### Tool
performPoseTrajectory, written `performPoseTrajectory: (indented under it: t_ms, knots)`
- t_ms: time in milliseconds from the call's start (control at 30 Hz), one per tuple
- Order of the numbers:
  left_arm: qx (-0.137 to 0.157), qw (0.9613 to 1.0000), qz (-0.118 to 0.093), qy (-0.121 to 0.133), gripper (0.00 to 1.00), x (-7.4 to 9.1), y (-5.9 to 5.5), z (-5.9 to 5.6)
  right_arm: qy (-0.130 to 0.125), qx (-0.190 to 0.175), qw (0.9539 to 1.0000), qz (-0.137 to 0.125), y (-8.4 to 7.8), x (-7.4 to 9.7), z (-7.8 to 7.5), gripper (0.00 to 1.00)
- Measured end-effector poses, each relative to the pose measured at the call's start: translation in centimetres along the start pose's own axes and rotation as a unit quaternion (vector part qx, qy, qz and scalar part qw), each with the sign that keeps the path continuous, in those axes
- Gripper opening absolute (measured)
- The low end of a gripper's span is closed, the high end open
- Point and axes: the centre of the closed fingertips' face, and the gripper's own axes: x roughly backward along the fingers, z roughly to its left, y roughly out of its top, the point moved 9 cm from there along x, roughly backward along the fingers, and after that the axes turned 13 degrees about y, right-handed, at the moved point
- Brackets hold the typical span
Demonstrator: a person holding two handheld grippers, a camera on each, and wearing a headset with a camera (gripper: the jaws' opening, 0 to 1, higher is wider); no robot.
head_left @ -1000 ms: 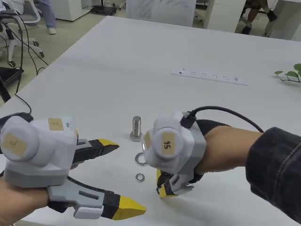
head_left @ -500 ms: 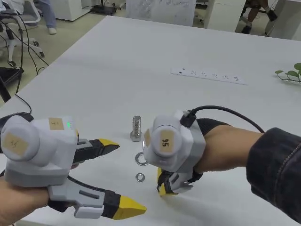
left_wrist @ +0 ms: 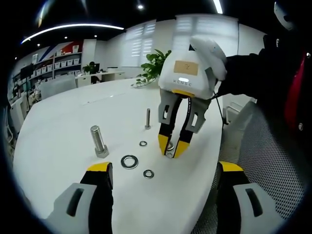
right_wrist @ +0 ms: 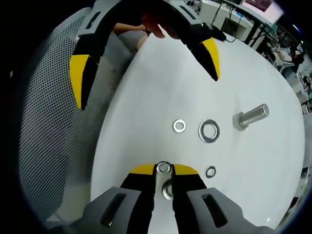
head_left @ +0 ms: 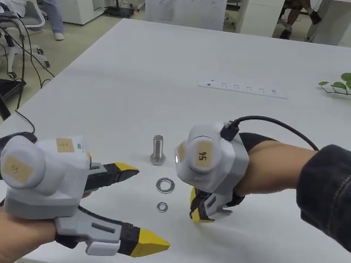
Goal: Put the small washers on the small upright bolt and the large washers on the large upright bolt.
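The large upright bolt (head_left: 158,149) (left_wrist: 99,141) stands mid-table, with a large washer (head_left: 164,184) (right_wrist: 209,130) and a small washer (head_left: 162,206) (right_wrist: 179,126) lying flat just in front of it. The thin small bolt (left_wrist: 147,118) stands further back, and another small washer (left_wrist: 143,143) lies near it. My right gripper (head_left: 200,213) (right_wrist: 164,169) points down at the table, right of the washers, shut on a small washer (right_wrist: 164,167) (left_wrist: 169,154) at its tips. My left gripper (head_left: 140,204) is open and wide at the near left, with nothing between its jaws.
A white power strip (head_left: 243,87) lies at the back of the white table (head_left: 137,82), and a plant (head_left: 340,83) stands at the far right. The table's near edge runs just below the grippers. Office chairs (head_left: 16,33) and cables stand off the left side.
My right gripper has shifted a little to the right and tilted, so the large washer in front of the bolt now shows fully. The left gripper has not moved.
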Motion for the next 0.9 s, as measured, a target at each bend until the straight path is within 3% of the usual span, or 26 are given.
performPoseTrajectory:
  t_ms: [533, 900]
  knots:
    - [-0.004, 1.0000, -0.002, -0.006, 0.88, -0.2, 0.2, -0.1, -0.033, -0.033, 0.9989, -0.008, -2.4, 3.9, 0.3, 0.13]
    - [-0.006, 0.9999, -0.005, -0.009, 0.88, -0.4, 0.4, -0.2, -0.057, -0.046, 0.9973, 0.004, -4.1, 7.1, 0.8, 0.13]
